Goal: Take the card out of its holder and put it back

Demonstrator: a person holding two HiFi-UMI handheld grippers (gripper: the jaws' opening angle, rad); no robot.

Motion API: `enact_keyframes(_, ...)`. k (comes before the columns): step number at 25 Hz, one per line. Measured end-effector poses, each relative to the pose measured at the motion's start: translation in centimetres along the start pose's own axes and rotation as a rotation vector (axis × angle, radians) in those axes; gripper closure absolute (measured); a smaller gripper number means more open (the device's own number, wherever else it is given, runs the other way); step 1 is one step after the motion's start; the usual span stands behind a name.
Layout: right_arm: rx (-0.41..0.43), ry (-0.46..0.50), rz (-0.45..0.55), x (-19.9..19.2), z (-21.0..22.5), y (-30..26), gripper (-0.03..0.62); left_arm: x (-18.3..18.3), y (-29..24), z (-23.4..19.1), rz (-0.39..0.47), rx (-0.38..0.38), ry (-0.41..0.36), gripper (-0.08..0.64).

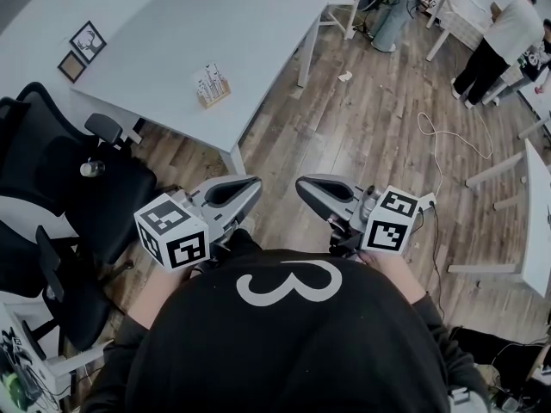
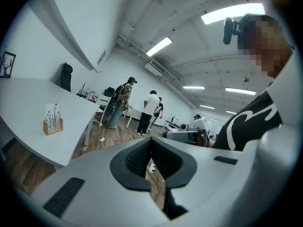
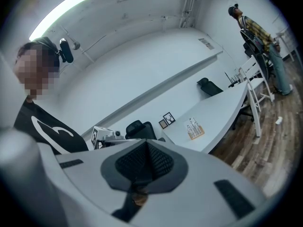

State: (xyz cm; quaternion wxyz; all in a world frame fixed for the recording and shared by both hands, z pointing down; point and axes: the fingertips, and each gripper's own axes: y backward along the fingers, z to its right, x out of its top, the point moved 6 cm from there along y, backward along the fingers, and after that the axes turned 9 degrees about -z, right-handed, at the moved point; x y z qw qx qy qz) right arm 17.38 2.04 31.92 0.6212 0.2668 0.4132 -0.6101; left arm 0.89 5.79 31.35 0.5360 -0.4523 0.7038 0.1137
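Observation:
A white printed card stands upright in a small wooden holder (image 1: pixel 212 84) near the front edge of the white table (image 1: pixel 215 24). The holder also shows far off in the left gripper view (image 2: pixel 53 119) and the right gripper view (image 3: pixel 194 129). I hold both grippers close to my chest, over the wooden floor and well short of the table. The left gripper (image 1: pixel 255 181) is shut with nothing in it, its pads pressed together (image 2: pixel 151 142). The right gripper (image 1: pixel 301 184) is shut and empty too, its pads meeting (image 3: pixel 146 144).
Black office chairs (image 1: pixel 60 188) stand at my left by the table corner. Two small picture frames (image 1: pixel 87 40) lie at the table's far left. A white cable (image 1: pixel 448 140) trails on the floor. People (image 1: pixel 504 41) stand at the far right beside another white table (image 1: pixel 534 196).

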Motion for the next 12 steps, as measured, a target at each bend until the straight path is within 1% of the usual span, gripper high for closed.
enact_keyframes(12, 0.012, 0.017, -0.001, -0.3, -0.9, 1.0, 0.584, -0.1, 0.1, 1.5, 0.003, 0.011, -0.002, 0.546)
